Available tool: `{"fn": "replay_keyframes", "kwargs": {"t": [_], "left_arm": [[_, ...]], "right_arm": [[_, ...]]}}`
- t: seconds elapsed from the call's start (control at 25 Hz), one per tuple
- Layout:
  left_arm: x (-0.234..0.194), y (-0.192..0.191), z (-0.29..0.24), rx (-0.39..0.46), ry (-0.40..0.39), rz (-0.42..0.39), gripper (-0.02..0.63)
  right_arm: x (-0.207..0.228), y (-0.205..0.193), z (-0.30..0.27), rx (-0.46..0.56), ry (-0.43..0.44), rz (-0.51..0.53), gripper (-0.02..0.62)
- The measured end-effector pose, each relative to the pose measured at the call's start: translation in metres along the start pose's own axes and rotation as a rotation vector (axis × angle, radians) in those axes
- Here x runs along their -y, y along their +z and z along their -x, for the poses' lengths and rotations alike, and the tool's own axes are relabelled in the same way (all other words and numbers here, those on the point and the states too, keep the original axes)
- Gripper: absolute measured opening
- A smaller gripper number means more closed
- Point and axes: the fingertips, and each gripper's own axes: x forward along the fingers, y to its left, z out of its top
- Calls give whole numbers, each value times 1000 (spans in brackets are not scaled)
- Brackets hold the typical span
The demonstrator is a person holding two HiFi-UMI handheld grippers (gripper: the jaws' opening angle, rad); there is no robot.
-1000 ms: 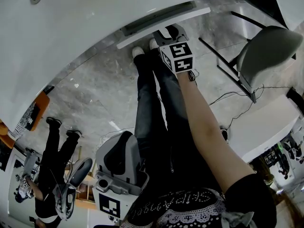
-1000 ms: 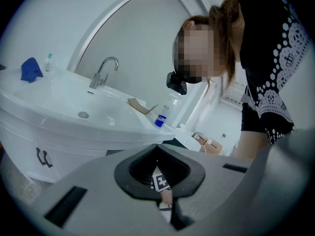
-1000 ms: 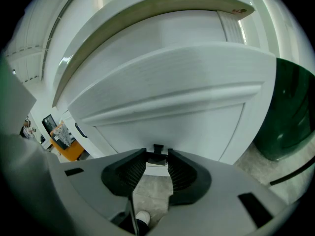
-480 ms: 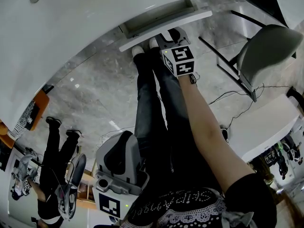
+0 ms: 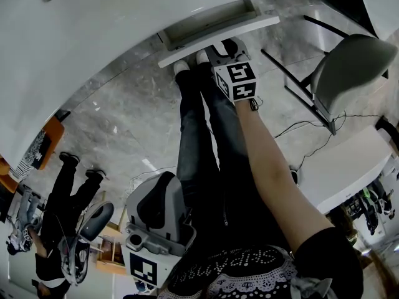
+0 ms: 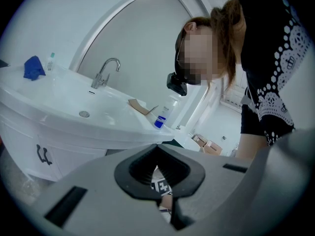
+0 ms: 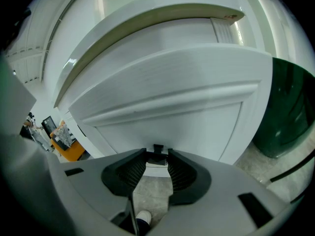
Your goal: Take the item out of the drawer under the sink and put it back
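The white drawer (image 5: 218,32) under the sink counter (image 5: 124,17) stands partly pulled out, its front panel away from the cabinet. My right gripper (image 5: 219,45) is at the middle of that panel. In the right gripper view the drawer front (image 7: 172,102) fills the frame, and the right gripper (image 7: 157,154) is shut on the small dark drawer handle (image 7: 158,148). I see no item inside the drawer from here. My left gripper (image 5: 163,178) hangs low by my body, and in its own view the left gripper (image 6: 157,145) is shut on nothing.
A grey chair (image 5: 349,61) and a white table (image 5: 349,161) stand to the right, with cables (image 5: 305,129) on the floor. Another person (image 5: 56,229) stands at lower left. A faucet (image 6: 106,72), blue cloth (image 6: 33,68) and bottle (image 6: 160,119) sit on the sink. A green bin (image 7: 290,112) is beside the cabinet.
The drawer has slid out from the cabinet as my right gripper drew back toward me with the handle. The left gripper stayed still. The person at lower left shifted.
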Motion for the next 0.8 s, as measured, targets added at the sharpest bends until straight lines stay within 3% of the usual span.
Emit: {"fn": "replay_keyframes", "kwargs": {"t": [0.8], "left_arm": [[4, 1, 3, 16, 3, 7, 5]], "right_arm": [[-3, -19, 23, -8, 4, -7, 146]]}}
